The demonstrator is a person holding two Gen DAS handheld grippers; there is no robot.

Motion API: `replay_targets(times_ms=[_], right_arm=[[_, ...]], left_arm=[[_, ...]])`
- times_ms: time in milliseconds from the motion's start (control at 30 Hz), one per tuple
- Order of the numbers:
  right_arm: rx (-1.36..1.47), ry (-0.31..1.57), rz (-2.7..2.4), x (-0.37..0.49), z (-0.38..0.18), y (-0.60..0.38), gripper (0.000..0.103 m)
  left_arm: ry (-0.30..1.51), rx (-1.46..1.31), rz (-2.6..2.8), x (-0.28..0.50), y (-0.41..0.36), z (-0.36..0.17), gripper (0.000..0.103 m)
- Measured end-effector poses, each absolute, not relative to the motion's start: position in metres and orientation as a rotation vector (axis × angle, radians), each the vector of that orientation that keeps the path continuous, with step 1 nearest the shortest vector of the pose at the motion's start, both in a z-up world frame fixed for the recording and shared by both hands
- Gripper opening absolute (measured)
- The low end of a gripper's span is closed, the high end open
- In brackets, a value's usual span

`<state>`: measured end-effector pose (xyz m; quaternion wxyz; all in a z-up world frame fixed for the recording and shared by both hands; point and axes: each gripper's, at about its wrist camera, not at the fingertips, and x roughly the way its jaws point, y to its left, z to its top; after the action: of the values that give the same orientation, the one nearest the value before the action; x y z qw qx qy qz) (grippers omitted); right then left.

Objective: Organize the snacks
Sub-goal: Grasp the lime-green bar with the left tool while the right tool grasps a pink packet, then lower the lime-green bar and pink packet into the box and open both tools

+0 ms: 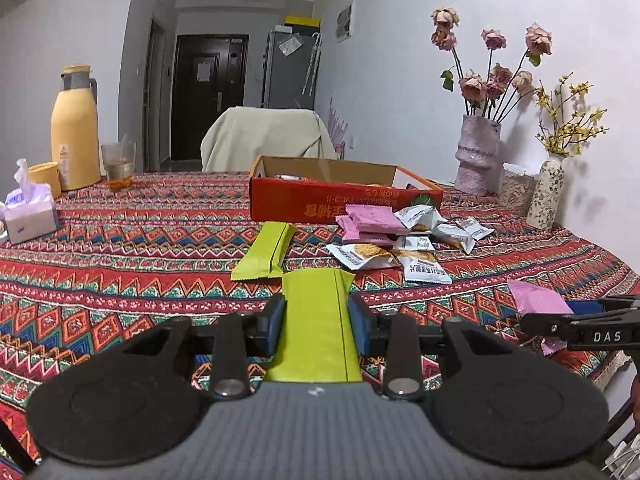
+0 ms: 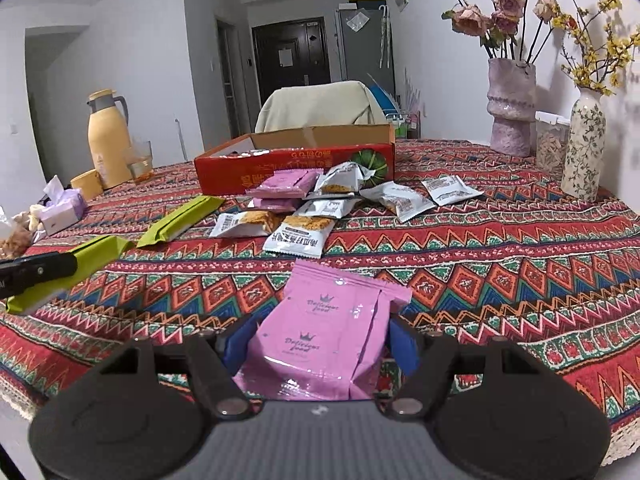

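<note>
Green packet (image 1: 316, 328): near end hidden under gripper body, behind the jaws. Pink packet (image 2: 320, 340): near end likewise out of sight. Red box (image 1: 340, 200), ahead of jaws: contents mostly hidden by front wall, can't tell what's inside. Print on white packets (image 2: 296, 236) too small to read. Left of jaws, bag of snacks (image 2: 12, 236) cut by frame edge.

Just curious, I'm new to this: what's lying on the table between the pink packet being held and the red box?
In the right wrist view, a heap of white snack packets and pink packets lies between the held pink packet and the red box.
</note>
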<state>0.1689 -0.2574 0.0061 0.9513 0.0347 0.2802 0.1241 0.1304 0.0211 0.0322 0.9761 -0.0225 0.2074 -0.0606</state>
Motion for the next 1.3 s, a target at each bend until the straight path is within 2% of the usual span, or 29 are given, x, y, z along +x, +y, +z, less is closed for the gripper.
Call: replay_targets(times_ms=[233,400,567,767,1000,1133,1300], right_arm=[[0.074,0.544,0.259,0.170,0.014,-0.261,0.070],[0.082,0.521,0.297,0.189,0.027,-0.263,0.070],[0.042,0.443,0.353,0.241,0.063,-0.261,0.070],[0.042,0.438,0.405,0.361,0.100,-0.258,0.070],[-0.049,0.566,0.348,0.503,0.086,-0.236,0.070],[-0.108,0.637,0.308,0.554,0.057,-0.227,0.070],[-0.134,0.676,0.302,0.574,0.029,-0.225,0.068]], left_arm=[[0.403,-0.051,-0.123,0.138,0.022,0.038,0.035],[0.357,-0.045,-0.174,0.175,0.027,0.066,0.035],[0.324,-0.023,-0.154,0.262,0.031,0.106,0.035],[0.353,-0.003,-0.111,0.385,0.028,0.126,0.035],[0.416,0.061,-0.044,0.503,0.012,0.087,0.035],[0.452,0.061,-0.018,0.533,0.015,0.057,0.035],[0.504,0.080,-0.014,0.534,0.022,0.029,0.036]])
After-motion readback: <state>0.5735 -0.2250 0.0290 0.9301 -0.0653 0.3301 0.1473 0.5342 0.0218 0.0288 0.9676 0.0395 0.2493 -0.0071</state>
